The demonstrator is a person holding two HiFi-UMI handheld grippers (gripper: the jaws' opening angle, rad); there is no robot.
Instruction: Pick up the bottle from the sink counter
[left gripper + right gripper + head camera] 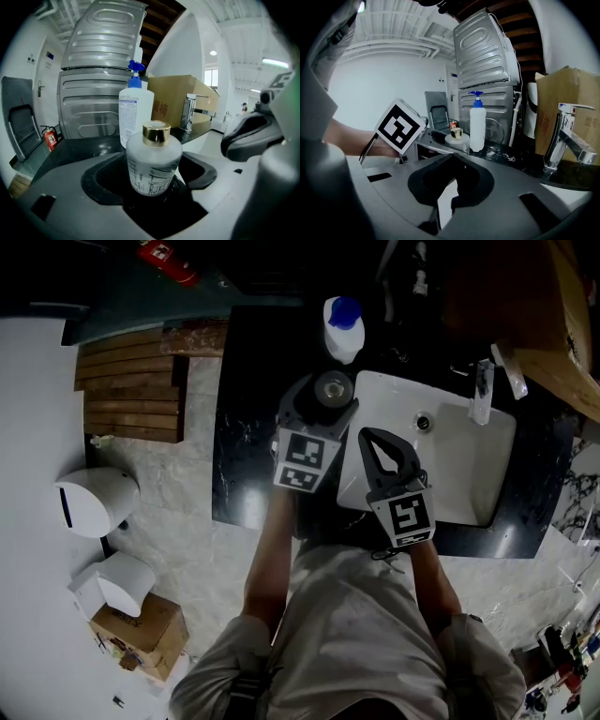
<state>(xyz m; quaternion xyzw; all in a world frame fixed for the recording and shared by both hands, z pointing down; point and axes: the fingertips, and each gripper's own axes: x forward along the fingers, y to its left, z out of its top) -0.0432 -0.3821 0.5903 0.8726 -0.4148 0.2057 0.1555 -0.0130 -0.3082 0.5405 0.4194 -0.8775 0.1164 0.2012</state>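
A small frosted bottle (153,161) with a gold cap stands upright on the black counter (246,432), just left of the white sink (469,479). My left gripper (330,393) is open around it. The jaws stand wide on either side of the bottle, with a dark gap between each pad and the glass. From above, only the bottle's round cap (333,388) shows. My right gripper (372,435) hangs over the sink's left rim, shut with nothing in it. In its own view the bottle (456,136) is small and to the left of its tips.
A tall white pump bottle with a blue head (343,329) stands close behind the small bottle. A chrome tap (481,390) sits at the sink's far side, beside a cardboard box (183,101). A wooden slatted mat (131,381) and white bins (94,504) lie on the floor at left.
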